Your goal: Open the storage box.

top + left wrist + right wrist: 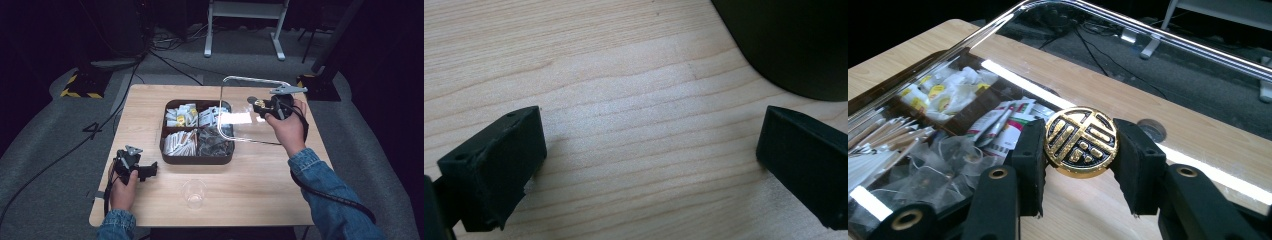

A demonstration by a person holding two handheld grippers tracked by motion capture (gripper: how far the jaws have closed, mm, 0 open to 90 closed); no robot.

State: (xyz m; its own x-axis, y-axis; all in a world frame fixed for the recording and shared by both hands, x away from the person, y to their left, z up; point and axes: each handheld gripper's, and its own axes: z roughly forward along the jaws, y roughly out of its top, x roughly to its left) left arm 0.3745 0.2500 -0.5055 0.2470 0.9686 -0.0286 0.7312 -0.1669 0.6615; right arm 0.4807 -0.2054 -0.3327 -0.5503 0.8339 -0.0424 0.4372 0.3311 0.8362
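from the high view, my right gripper (264, 106) is up over the far right part of the pale wooden table (260, 195), pinching the round gold-and-black knob (259, 104) of a clear glass lid with a shiny metal rim (235, 118). the lid hangs tilted, its near part above the right side of the dark brown compartment tray (196, 160), its far part past the tray's right edge. the tray holds white sachets (181, 115) in the far cells, paper stick packets (179, 142) near left, and clear wrapped bits near right. a clear plastic cup (193, 193) stands on the table in front of the tray. my left gripper (148, 170) rests low on the table just left of the tray's near corner.

in the left gripper view, my two black jaws are spread wide over bare wood, with the tray's dark wall (794, 45) at top right.

in the right gripper view, my pads (1030, 160) press on both sides of the knob (1081, 141). the lid's rim (1168, 42) arcs overhead, with the sachets (943, 95) seen through the glass.
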